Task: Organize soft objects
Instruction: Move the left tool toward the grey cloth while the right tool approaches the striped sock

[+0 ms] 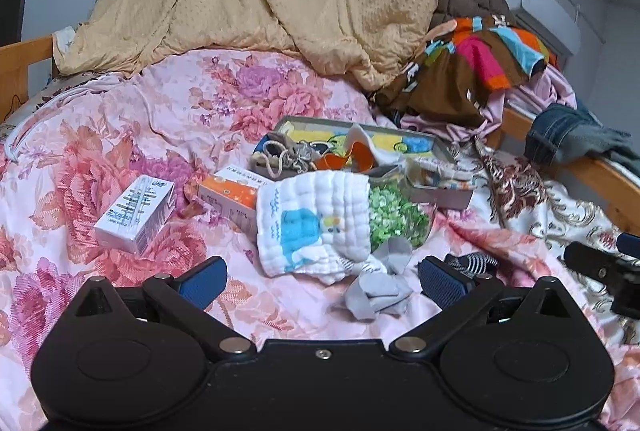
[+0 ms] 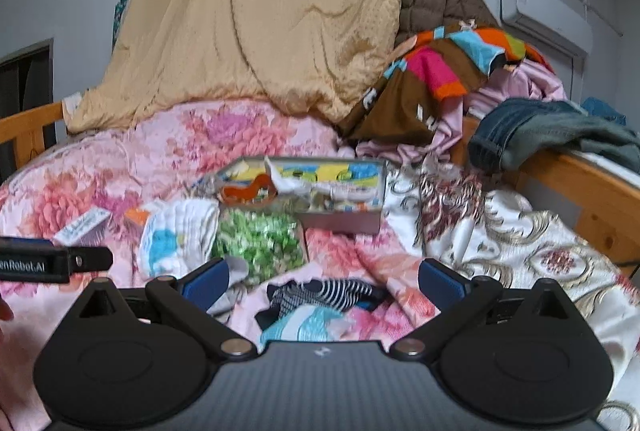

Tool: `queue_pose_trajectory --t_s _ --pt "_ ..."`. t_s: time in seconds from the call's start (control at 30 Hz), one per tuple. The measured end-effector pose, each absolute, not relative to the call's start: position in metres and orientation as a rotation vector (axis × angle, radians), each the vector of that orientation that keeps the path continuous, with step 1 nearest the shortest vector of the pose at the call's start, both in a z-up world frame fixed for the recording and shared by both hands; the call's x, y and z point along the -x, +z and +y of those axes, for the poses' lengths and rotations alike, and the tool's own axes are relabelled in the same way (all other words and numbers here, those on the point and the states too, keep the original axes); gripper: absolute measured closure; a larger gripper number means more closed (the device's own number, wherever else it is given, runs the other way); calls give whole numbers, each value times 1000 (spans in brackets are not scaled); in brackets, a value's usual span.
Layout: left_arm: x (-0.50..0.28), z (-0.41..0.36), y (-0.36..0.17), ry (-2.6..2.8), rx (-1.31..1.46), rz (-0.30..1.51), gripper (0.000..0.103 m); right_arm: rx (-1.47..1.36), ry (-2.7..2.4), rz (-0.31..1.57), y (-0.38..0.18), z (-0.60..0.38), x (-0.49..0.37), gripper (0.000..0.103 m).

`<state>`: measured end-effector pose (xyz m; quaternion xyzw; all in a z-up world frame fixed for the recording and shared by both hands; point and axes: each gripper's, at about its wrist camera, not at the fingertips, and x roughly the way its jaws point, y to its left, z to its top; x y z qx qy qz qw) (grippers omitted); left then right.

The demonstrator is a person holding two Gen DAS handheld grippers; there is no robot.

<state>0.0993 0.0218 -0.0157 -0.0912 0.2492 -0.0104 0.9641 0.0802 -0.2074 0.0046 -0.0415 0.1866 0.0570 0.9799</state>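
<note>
Grippers first: your left gripper [image 1: 322, 281] and right gripper [image 2: 324, 281] both hang with fingers spread wide, empty. White quilted cloth [image 1: 314, 221] lies on the floral bedspread [image 1: 120, 135] just ahead of your left; the striped sock [image 2: 320, 293] sits between your right fingers.

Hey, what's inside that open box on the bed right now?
The open box holds a drawstring pouch, an orange piece and a white cloth. Its colourful printed inner side shows behind them. Whatever lies beneath these items is covered.
</note>
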Motion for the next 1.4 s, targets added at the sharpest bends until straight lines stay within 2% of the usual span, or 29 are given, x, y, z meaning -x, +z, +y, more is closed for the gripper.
queue_pose_trajectory --t_s 1.4 --pt "-119 20 -35 -11 241 621 1 -30 124 530 -40 -199 -102 0"
